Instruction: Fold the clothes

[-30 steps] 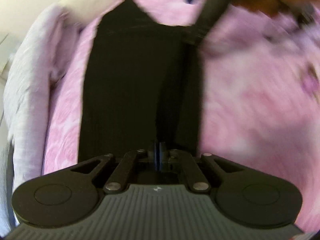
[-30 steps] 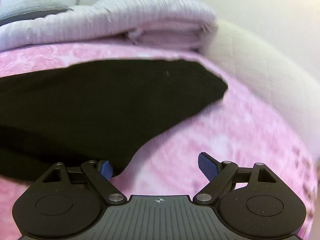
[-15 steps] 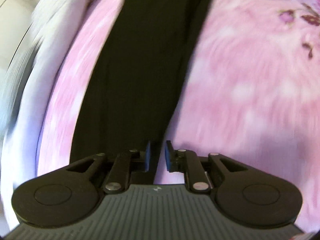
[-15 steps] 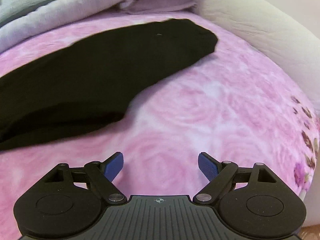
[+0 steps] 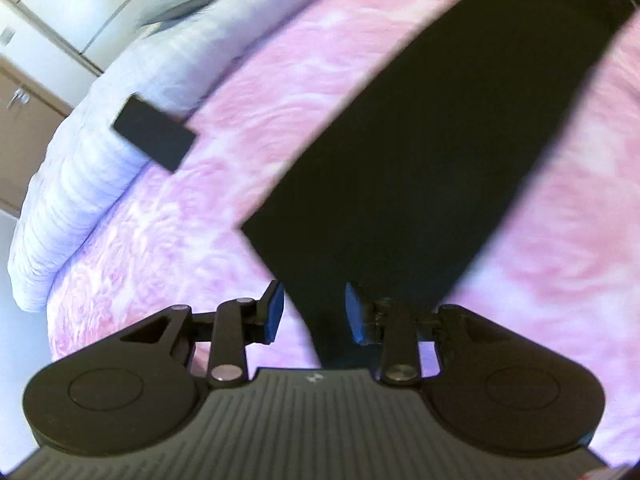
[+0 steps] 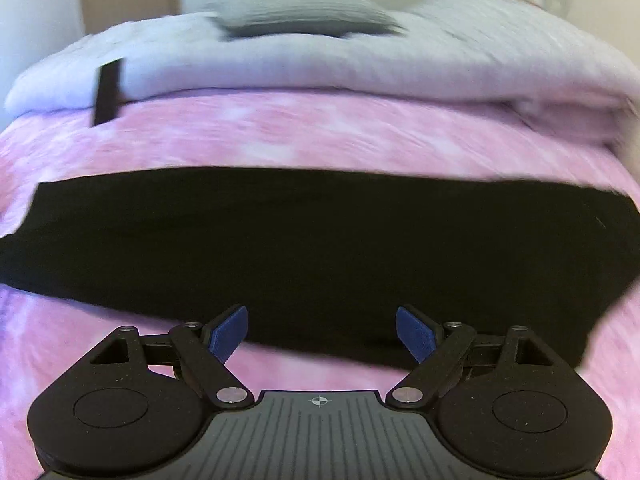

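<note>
Lying flat across the pink bedspread [image 6: 320, 136], the black garment [image 6: 320, 240] is seen beneath both grippers, the left gripper [image 5: 314, 314] partly spread, the right gripper [image 6: 320, 332] spread wide, neither apparently gripping cloth.

The left wrist camera sits behind the left tool [image 5: 314, 314] and looks down close over the pink rose-patterned bed cover [image 5: 168, 248], tilted, along the length of the long black folded garment [image 5: 420, 152] from one short end. The right wrist camera rides behind the right tool [image 6: 320, 334], level, facing across the bed toward the pale grey quilted duvet [image 6: 320, 64], meeting that garment [image 6: 320, 248] broadside. Both views share the garment, the duvet [image 5: 92, 148] and a small flat black rectangular object [image 5: 154, 138] [image 6: 109, 92] at the duvet's edge.
</note>
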Motion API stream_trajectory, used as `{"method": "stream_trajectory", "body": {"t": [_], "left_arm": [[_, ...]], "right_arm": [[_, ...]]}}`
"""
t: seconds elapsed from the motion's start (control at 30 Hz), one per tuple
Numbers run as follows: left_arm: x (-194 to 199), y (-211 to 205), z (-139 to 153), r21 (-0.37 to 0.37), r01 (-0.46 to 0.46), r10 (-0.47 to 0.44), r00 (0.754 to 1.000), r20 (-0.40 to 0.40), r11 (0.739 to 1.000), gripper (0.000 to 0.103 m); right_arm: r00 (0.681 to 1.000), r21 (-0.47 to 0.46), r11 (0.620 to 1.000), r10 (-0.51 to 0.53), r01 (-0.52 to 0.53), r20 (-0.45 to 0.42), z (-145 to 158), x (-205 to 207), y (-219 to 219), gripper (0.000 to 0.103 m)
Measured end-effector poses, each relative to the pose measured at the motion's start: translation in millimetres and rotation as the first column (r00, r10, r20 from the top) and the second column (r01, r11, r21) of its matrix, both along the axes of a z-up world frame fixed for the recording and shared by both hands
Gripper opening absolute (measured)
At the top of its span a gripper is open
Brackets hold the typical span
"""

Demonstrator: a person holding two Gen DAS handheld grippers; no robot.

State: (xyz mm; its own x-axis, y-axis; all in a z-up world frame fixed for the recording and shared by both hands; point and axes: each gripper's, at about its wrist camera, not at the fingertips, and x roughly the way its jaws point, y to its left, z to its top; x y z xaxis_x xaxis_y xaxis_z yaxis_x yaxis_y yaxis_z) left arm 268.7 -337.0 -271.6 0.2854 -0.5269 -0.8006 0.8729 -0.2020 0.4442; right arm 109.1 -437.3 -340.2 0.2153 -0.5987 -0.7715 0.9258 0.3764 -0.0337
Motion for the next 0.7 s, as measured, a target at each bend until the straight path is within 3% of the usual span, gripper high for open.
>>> {"method": "stream_trajectory", "body": {"t": [0.17,0.4,0.53,0.7], "left_arm": [[68.4,-43.0,-17.3,-0.058,0.052,-0.059,0.989,-0.132,0.997,0.03],[101.9,-73.3,-52.9,-0.057,0.228,-0.235,0.954,-0.188,0.972,0.03],[109.3,-67.5,-54.7,-0.064,0.247,-0.255,0.945,-0.204,0.967,0.031],[124.6,-58.1,-41.0,-0.06,0.18,-0.189,0.961,-0.202,0.982,0.03]], "right_arm": [[0.998,0.015,0.998,0.053,-0.053,0.027,-13.8,104.3,-11.1,0.085],[0.985,0.014,0.985,0.171,-0.171,0.02,-54.6,241.7,-31.5,0.084],[0.982,0.148,0.972,0.188,-0.185,-0.01,-83.2,258.6,-21.2,0.084],[0.976,0.194,0.966,0.192,-0.171,-0.099,-81.3,260.8,11.4,0.084]]}}
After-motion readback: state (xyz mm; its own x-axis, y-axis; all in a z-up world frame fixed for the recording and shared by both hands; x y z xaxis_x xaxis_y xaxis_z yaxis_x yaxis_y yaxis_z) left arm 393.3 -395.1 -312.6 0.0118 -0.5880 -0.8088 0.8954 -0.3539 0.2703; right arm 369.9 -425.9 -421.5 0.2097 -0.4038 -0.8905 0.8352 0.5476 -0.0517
